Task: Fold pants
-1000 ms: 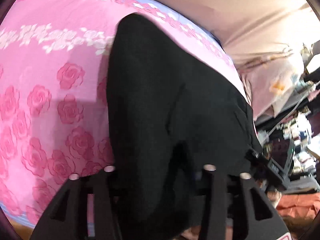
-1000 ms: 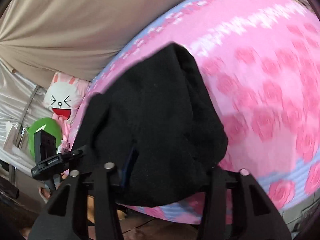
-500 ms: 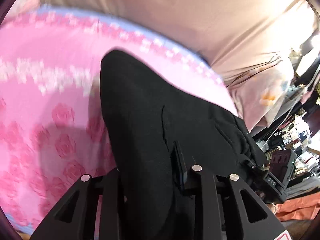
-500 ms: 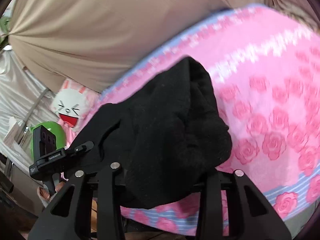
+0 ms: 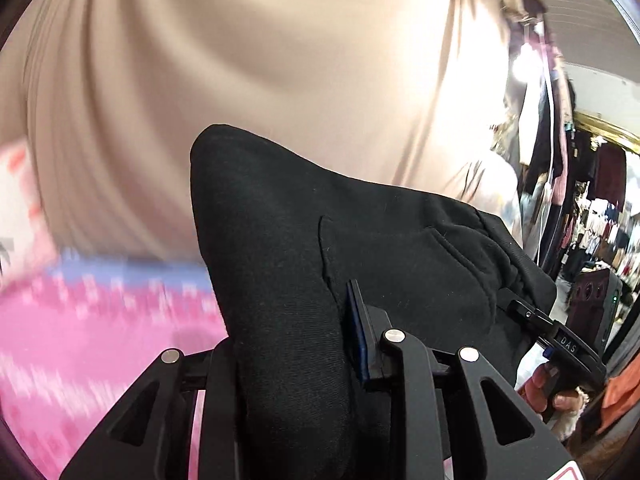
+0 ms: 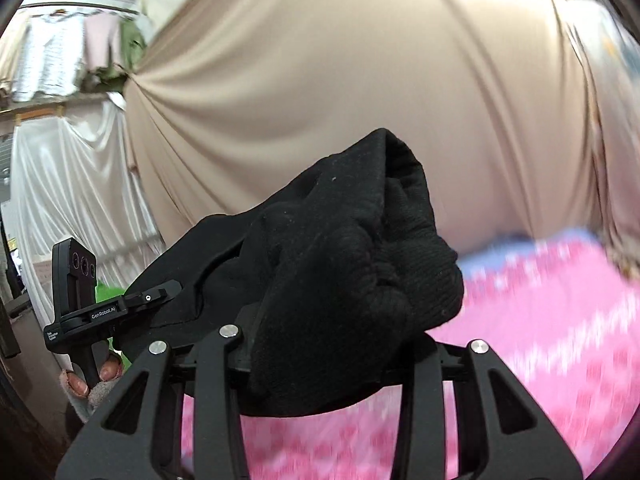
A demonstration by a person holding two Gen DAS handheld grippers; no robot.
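Black pants (image 5: 320, 264) hang pinched in both claws, lifted clear above the pink rose-print bedspread (image 5: 100, 340) below. Left claw (image 5: 304, 344) and right claw (image 6: 320, 344) each clamp a bunched edge, pointing nearly level. Next, I judge: carry the edge forward and lay it down evenly.

left gripper (image 5: 298, 364): clamped tight on black pants (image 5: 360, 240), jaws just squeezed in closer
right gripper (image 6: 320, 360): same deal, pinching bunched fabric
hands: fingertips (image 6: 110, 368) wrapped round left handle, barely visible
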